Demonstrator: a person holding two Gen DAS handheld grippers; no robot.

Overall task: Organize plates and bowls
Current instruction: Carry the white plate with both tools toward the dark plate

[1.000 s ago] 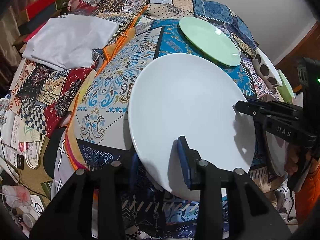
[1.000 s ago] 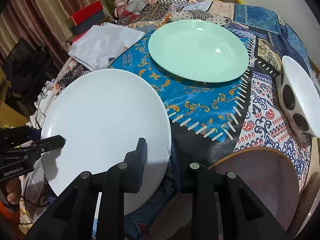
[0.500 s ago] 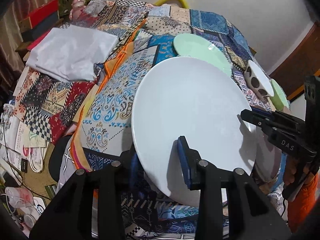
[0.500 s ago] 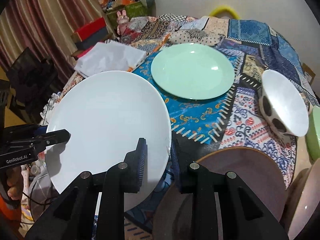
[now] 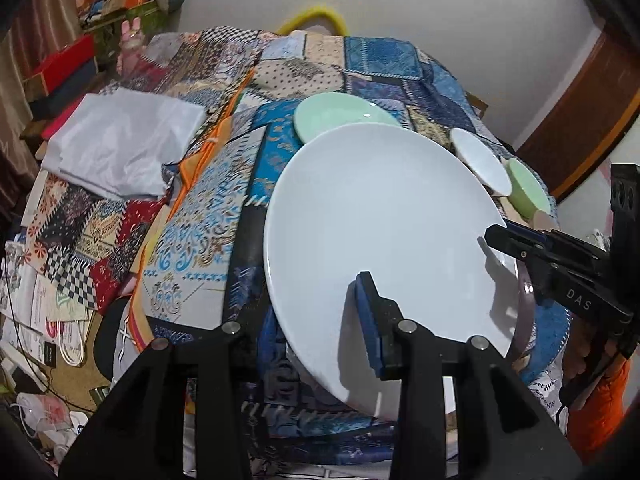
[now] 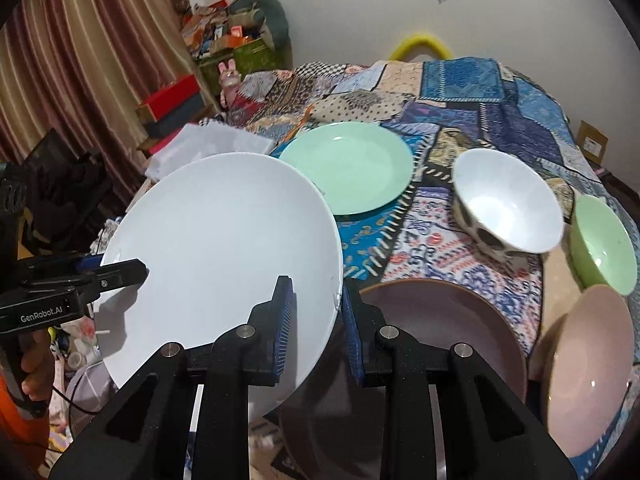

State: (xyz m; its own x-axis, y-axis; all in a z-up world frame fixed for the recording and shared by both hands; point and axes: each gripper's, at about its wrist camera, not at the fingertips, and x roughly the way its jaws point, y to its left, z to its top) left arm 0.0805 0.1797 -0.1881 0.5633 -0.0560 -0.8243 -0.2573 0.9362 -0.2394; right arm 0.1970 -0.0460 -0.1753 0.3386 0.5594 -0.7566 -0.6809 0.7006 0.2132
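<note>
Both grippers, left gripper (image 5: pixel 320 320) and right gripper (image 6: pixel 316 312), squeeze the white plate (image 6: pixel 224 248), now lifted higher off the surface (image 6: pixel 460 92), ready to stack.

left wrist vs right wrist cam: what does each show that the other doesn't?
Left wrist only: the folded grey cloth in full and floor clutter at lower left.

Right wrist only: the brown plate and pink bowl in full, the curtain, and inside the white bowl.

Both: the white plate clamped by the left gripper and right gripper, the green plate, the green bowl, and the patchwork cloth.
</note>
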